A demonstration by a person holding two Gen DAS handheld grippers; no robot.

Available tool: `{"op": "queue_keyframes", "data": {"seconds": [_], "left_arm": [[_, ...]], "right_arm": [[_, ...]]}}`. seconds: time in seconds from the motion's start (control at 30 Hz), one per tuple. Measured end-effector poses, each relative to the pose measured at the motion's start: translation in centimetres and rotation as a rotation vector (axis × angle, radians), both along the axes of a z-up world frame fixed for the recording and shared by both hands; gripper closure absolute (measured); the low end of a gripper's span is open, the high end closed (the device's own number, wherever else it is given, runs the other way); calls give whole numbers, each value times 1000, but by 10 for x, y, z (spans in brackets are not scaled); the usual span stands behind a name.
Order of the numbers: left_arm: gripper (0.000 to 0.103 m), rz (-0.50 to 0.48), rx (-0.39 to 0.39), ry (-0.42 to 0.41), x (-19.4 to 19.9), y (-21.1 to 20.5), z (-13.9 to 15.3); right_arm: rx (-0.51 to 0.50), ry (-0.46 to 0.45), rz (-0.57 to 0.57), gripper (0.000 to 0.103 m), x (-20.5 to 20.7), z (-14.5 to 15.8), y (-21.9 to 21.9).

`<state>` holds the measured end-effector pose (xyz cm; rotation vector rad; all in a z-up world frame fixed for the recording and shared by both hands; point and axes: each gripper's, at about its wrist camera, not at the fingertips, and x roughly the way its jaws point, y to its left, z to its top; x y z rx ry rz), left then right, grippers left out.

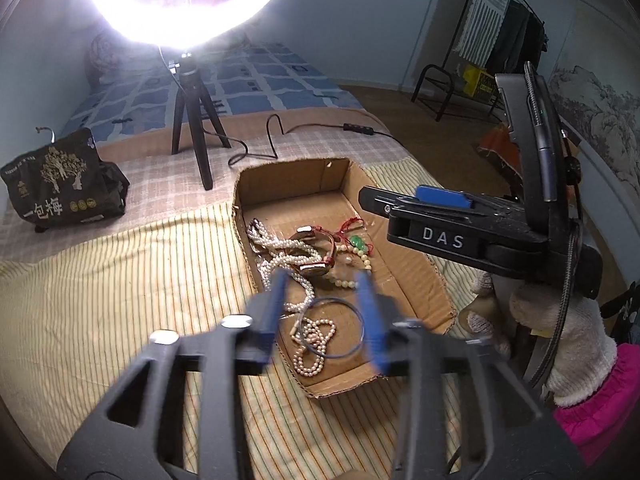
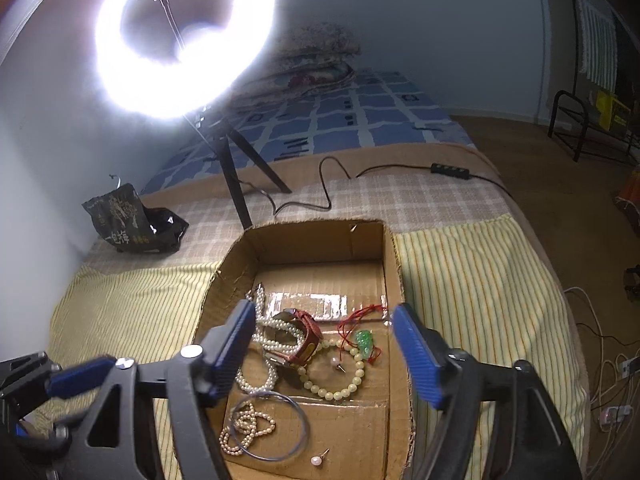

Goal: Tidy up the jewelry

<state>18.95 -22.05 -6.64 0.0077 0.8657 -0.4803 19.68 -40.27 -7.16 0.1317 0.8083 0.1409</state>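
Observation:
A shallow cardboard box lies on the striped bedcover and holds jewelry. Inside are a white pearl necklace, a red-strap watch, a green pendant on red cord, a pale bead bracelet, a thin blue hoop, a pinkish pearl strand and a pearl pin. My left gripper is open and empty above the box's near end. My right gripper is open and empty above the box; it shows from the side in the left wrist view.
A lit ring light on a black tripod stands behind the box, its cable trailing across the bed. A dark snack bag lies at the left. The bed edge and floor are at the right.

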Motion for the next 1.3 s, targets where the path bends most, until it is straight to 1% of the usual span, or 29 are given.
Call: {"op": "queue_keyframes", "data": {"seconds": [0.03,0.1,0.17,0.23,0.5,0.67,0.93,1.2,1.3], "left_arm": [[52,2,2,-9,-1,0,1],[50,-2,5,-17,-2,0,3],[31,2,5,-16,-2,1,3],[26,14,4,-31,-4,3,4],[25,24,12,-36,-4,5,8],[25,28,17,-47,-8,7,11],[25,35,11,-73,-15,14,19],[25,66,-2,-109,-27,33,32],[25,73,6,-130,-32,38,37]], "right_arm": [[-3,-5,-5,20,-1,1,0],[-9,-18,-15,8,-1,4,0],[-16,-28,-23,3,-2,6,1],[-29,-33,-29,1,-2,7,2],[-60,-17,-35,0,-1,7,8],[-80,-27,-38,0,-5,11,9],[-86,-55,-49,0,-21,26,13],[-129,-90,-71,0,-41,45,20],[-141,-102,-82,0,-51,53,23]]}}
